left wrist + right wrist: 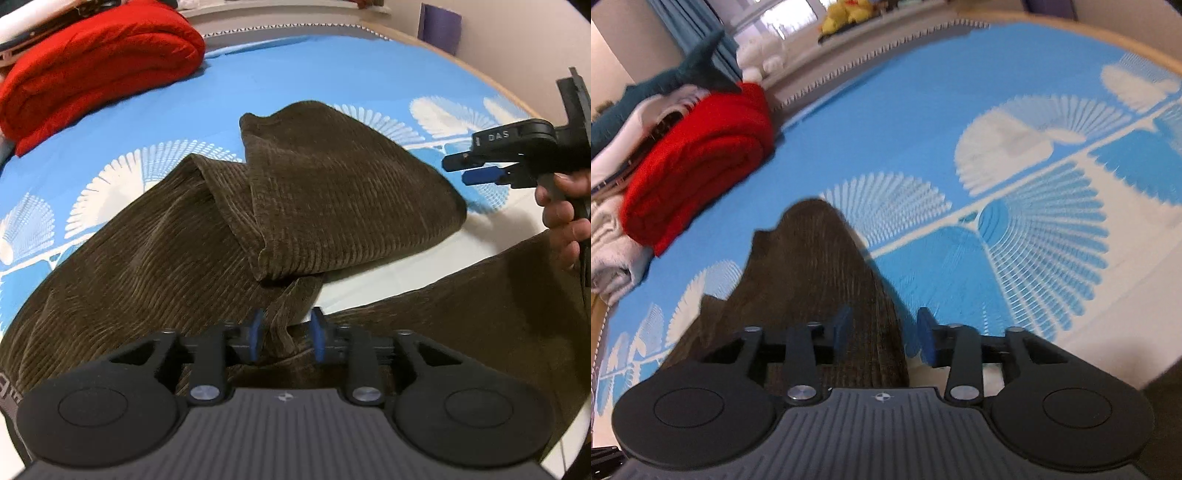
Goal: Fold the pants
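Dark brown corduroy pants lie on the blue and white bedspread, one leg end folded back over the rest. My left gripper is down at the cloth with a fold of the pants between its blue pads, jaws a little apart. My right gripper shows at the right edge of the left wrist view, held in the air beside the folded leg, its jaws slightly apart and empty. In the right wrist view the right gripper hovers open over the pants.
A folded red blanket lies at the far left of the bed, also in the right wrist view, with white towels and a plush shark beside it. The wooden bed edge runs along the far right.
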`<state>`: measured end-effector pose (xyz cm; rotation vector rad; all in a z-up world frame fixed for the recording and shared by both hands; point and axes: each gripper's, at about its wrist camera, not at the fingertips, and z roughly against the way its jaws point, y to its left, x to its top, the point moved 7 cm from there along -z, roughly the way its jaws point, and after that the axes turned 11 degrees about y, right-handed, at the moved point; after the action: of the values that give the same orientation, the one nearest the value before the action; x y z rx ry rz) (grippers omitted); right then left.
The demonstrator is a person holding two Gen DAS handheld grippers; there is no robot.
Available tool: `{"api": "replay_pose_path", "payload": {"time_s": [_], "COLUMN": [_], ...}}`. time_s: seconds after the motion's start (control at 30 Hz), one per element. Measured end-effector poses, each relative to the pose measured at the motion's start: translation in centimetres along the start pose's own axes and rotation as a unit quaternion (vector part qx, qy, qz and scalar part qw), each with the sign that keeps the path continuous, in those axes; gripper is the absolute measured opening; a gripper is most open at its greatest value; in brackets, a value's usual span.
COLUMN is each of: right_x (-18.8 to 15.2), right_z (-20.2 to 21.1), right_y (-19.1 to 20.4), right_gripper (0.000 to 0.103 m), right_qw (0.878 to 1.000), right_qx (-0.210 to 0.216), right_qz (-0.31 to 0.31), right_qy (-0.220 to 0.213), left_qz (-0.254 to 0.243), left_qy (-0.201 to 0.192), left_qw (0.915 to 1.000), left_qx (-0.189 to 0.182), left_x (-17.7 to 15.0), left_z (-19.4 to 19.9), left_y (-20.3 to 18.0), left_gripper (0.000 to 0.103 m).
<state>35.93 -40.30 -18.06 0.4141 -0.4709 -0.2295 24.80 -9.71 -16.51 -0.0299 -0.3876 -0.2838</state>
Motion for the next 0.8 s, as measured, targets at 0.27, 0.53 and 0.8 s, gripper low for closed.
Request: {"api": "replay_pose_path", "payload": {"time_s": [0.27, 0.53, 0.8], "right_x": [1.8, 3.4, 8.5], "right_z": [-3.6, -5.9, 8.2], "right_y": [-0.2, 0.7, -1.6], "right_gripper": [0.043, 0.018, 0.013], "right_qw": [0.998, 0.996, 0.946], "right_qx": [0.033, 0.048, -0.059], "right_qz": [-0.049, -0.064, -0.179], "right_qy": [0.02, 0.027, -0.264], "left_qz": [0.025, 0.002, 0.015], "left_qy": [0.025, 0.047, 0.075], "left_qw": [0.9994, 0.9987, 0.9964], "left_qx": [-0.008, 0.019, 0.037], "left_x": [1.1, 1.0, 1.2], "left_z": [-3.7, -5.9, -5.5], "left_y": [-0.5, 0.4, 2.3], "left_gripper": [0.038, 0.012, 0.008]}}
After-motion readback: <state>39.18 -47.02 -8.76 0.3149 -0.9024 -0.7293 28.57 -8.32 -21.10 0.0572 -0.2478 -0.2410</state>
